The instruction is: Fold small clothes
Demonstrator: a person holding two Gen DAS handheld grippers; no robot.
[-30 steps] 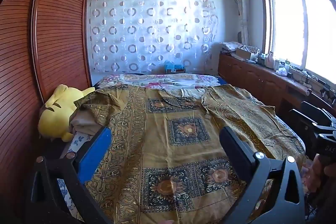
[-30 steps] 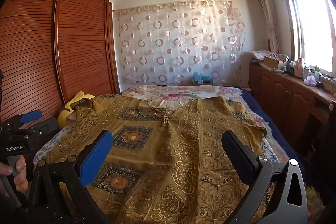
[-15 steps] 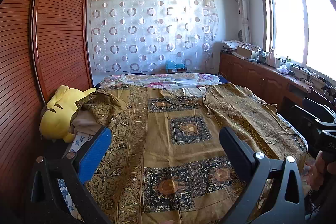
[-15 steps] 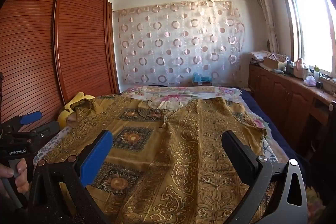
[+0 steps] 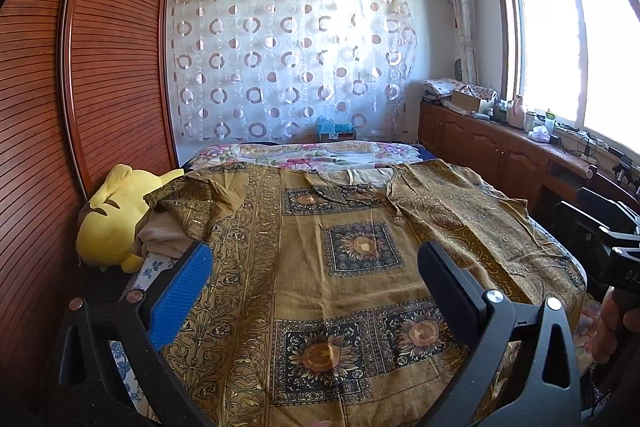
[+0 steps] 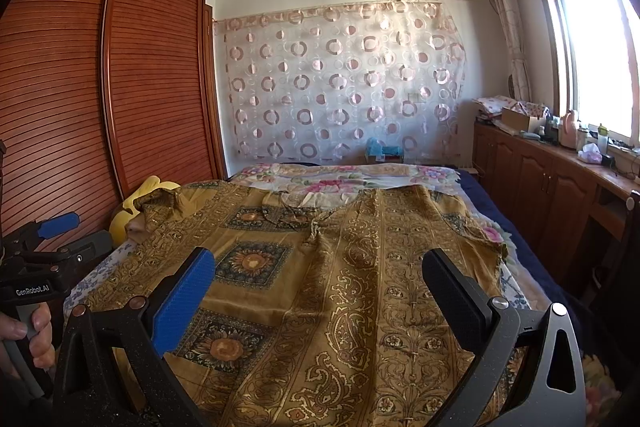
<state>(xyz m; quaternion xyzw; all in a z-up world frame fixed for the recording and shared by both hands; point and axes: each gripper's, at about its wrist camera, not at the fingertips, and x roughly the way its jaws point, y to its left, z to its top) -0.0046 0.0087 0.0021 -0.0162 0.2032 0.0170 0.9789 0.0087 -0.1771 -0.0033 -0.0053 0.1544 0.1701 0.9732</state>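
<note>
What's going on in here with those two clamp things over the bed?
A person holds a two-finger gripper in each hand above a bed. A brown patterned garment lies spread flat across it, collar toward the far end. The left gripper and the right gripper are both open and hold nothing, so no fold shows yet. A yellow plush toy sits at the bed's left edge.

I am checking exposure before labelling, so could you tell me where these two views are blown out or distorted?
Left wrist view: the window is overexposed white, and the wardrobe bows with fisheye distortion. Right wrist view: the window glares likewise; the patterned garment stays sharp.
</note>
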